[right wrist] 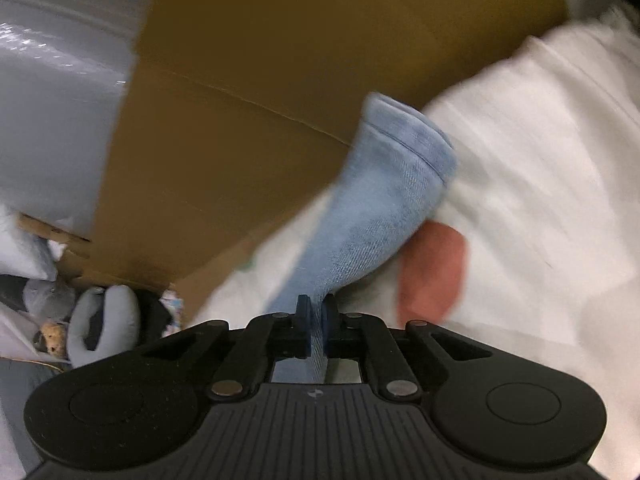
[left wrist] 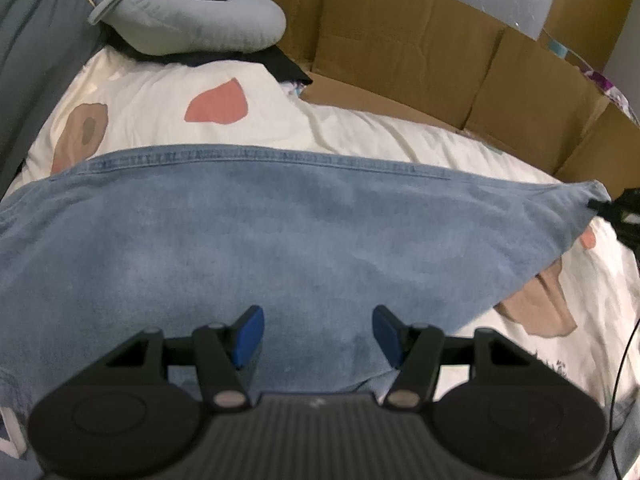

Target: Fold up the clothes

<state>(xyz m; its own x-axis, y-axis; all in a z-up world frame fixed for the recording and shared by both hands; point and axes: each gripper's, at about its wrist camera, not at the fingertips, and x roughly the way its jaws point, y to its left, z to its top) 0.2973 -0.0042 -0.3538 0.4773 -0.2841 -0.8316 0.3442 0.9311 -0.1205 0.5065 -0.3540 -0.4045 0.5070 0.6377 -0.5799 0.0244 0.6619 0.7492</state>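
Left wrist view: one light-blue denim garment lies spread across a bed covered by a cream sheet printed with pink and tan shapes; a stitched hem runs along the garment's far edge. The left gripper hangs over the near part of the denim with its two blue-padded fingers standing apart and nothing pinched between them. At the right edge the garment's far corner is drawn out to a point where a dark gripper tip meets it.

One flattened cardboard box stands open along the far side of the bed; whether anything lies inside it cannot be told. Beyond the sheet sits one pale blue U-shaped neck pillow on a dark cloth.

In the right wrist view, blurred by motion, the right gripper is closed tight on a fold of the same denim, the cloth passing between the pads and rising in a rolled strip above the sheet. One pink patch of the print shows just beside the strip. The cardboard fills the background, and the neck pillow appears at lower left among bags that are too blurred to identify.
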